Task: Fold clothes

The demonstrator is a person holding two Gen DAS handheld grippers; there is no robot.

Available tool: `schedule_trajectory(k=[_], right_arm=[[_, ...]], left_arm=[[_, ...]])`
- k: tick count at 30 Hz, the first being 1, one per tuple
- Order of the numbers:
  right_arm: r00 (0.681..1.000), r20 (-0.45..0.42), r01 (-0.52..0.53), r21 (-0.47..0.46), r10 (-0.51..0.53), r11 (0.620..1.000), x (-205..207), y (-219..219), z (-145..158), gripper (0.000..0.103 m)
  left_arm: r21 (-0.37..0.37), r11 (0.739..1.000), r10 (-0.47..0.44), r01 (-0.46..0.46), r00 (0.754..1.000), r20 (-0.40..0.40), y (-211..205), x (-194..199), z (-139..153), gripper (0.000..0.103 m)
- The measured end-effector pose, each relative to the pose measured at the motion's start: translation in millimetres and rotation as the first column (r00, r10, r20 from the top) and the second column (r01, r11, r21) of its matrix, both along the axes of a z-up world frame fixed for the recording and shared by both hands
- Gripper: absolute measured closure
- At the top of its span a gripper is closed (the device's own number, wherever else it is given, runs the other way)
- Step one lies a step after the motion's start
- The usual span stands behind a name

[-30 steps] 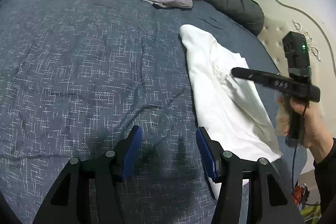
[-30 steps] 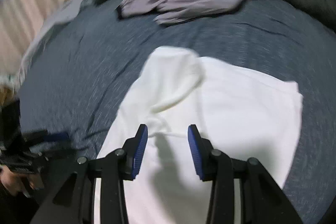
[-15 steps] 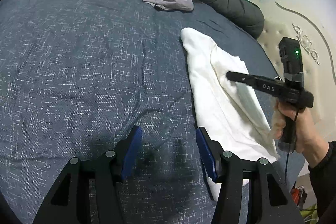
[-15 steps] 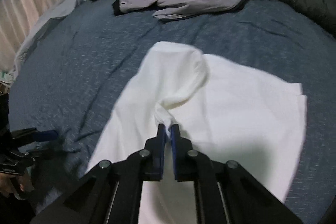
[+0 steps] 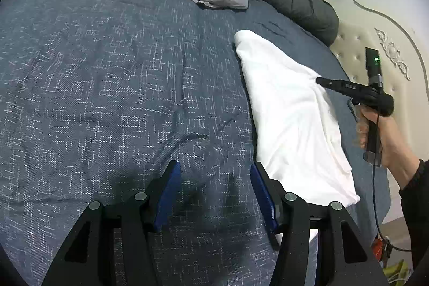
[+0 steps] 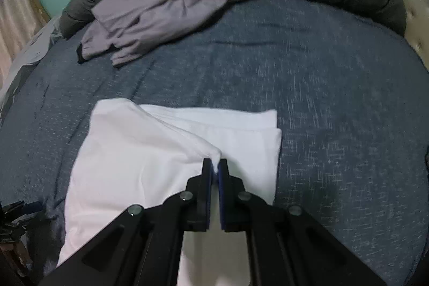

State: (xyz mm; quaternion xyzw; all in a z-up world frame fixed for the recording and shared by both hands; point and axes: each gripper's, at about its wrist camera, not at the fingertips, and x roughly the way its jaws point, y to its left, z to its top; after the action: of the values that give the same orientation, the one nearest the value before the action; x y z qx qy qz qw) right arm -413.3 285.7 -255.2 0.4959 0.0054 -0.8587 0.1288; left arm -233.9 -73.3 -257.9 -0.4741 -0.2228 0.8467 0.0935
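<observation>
Right tongs (image 6: 215, 165) are pinching a raised fold of the white garment (image 6: 139, 160) lying on the bed (image 6: 321, 98), while left tongs (image 5: 214, 186) are hovering wide open, empty, just left of it.

— How was the light?
— Dim and even indoors. My left gripper (image 5: 213, 195) cast a soft shadow on the bedspread (image 5: 107, 87).
— Sharp?
— Left view was. Right view was smeared with motion blur; both bowed at the edges, with dark corners.
</observation>
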Motion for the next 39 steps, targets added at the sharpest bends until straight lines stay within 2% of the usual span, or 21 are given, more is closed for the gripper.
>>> schedule_trajectory(k=[6,9,12,14,15,16,18,21,23,24,27,29,33,36,38,39], right_arm=[[0.998,0.052,0.021,-0.009,-0.02,1.0,-2.2,5.5,-21.5,0.099],[0.997,0.022,0.075,0.026,-0.075,0.997,0.3,14.7,-14.3,0.09],[0.995,0.01,0.103,-0.06,-0.102,0.993,10.4,27.6,-1.0,0.09],[0.998,0.024,0.063,-0.101,-0.061,0.993,19.5,25.6,2.9,0.083],[0.998,0.046,0.038,-0.113,-0.033,0.993,24.4,22.2,2.1,0.07],[0.998,0.062,0.022,-0.108,-0.016,0.994,28.0,19.4,0.7,0.063],[0.997,0.08,0.005,-0.075,0.001,0.997,33.8,15.2,-2.1,0.062],[0.993,0.119,0.012,-0.083,-0.002,0.997,38.1,17.6,-11.3,0.063],[0.99,0.143,0.022,-0.077,-0.01,0.997,42.4,19.7,-19.3,0.076],[0.989,0.15,0.023,-0.081,-0.011,0.996,44.3,21.0,-22.6,0.093],[0.99,0.134,0.053,-0.126,-0.036,0.991,46.2,34.1,-21.0,0.1],[0.991,0.117,0.086,-0.155,-0.068,0.984,46.6,45.2,-17.8,0.101],[0.98,0.099,0.185,-0.155,-0.171,0.97,48.1,69.8,-18.5,0.103],[0.985,0.079,0.168,-0.256,-0.153,0.952,62.6,79.2,-7.6,0.101],[0.989,0.083,0.143,-0.268,-0.125,0.953,75.5,76.8,-6.0,0.1],[0.99,0.09,0.129,-0.26,-0.109,0.957,82.4,73.9,-6.7,0.09]], left_arm=[[0.003,1.0,-0.001,0.001,1.0,0.004,0.9,-0.6,-0.8,0.045],[0.007,1.0,-0.012,0.012,1.0,0.002,4.2,-1.2,0.6,0.045],[0.011,0.999,-0.03,0.03,1.0,-0.001,9.4,0.1,1.9,0.045],[0.016,0.999,-0.05,0.05,0.999,-0.002,15.7,1.2,3.2,0.045],[0.024,0.998,-0.063,0.064,0.998,-0.006,19.4,2.1,4.3,0.045],[0.032,0.995,-0.09,0.09,0.996,-0.014,26.7,3.2,6.8,0.045],[0.018,0.991,-0.13,0.13,0.991,-0.028,41.6,6.0,11.3,0.045],[-0.002,0.982,-0.19,0.19,0.981,-0.02,62.4,8.5,9.8,0.045],[-0.003,0.976,-0.218,0.218,0.976,0.005,71.8,8.6,3.5,0.045],[-0.013,0.973,-0.23,0.23,0.973,0.014,75.2,9.0,1.5,0.045],[-0.04,0.964,-0.261,0.263,0.964,0.041,83.5,9.8,-4.3,0.045],[-0.039,0.963,-0.265,0.268,0.962,0.057,84.1,9.6,-7.7,0.045],[-0.04,0.962,-0.267,0.271,0.961,0.074,85.5,10.6,-13.1,0.044],[-0.053,0.96,-0.271,0.275,0.96,0.068,86.9,11.5,-10.5,0.045],[-0.047,0.961,-0.268,0.272,0.961,0.069,86.4,11.4,-11.1,0.045],[-0.045,0.962,-0.267,0.27,0.961,0.07,86.3,11.5,-11.2,0.045]])
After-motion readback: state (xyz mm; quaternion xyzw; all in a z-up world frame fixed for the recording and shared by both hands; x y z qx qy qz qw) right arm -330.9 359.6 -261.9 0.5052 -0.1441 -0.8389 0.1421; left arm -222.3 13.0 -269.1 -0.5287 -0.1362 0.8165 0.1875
